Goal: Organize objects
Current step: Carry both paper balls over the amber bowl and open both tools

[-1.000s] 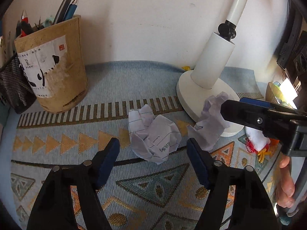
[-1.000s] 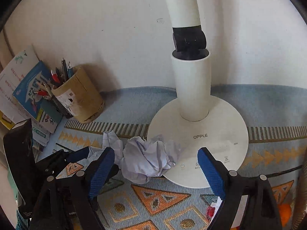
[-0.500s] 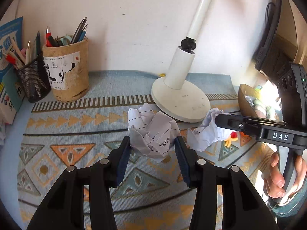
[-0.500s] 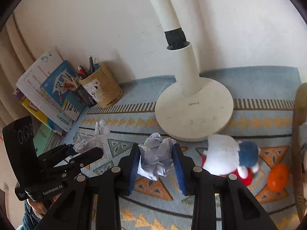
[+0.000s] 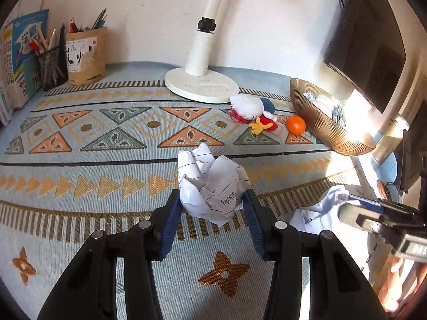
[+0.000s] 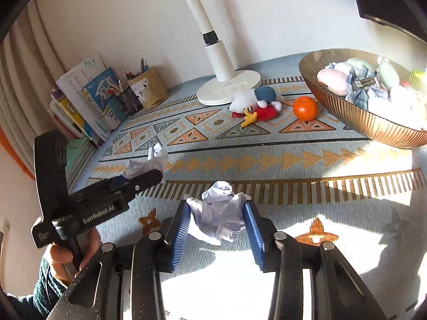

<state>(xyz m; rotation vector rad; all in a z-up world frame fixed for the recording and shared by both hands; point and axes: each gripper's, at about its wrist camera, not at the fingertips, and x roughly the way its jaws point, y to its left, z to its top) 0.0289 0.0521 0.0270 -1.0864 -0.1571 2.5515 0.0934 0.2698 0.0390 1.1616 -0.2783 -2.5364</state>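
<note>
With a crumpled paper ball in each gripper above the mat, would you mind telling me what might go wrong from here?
1. The right gripper has its fingers opening around the purple-tinted paper ball, so the ball may drop onto the mat.
2. The lined paper ball in the left gripper sticks out well past the fingers; springy paper could slip.
3. The two grippers are close together and might bump.

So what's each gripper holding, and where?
Left gripper pinches a crumpled lined paper ball across its sides; right gripper, jaws opening, has another paper ball between them.
</note>
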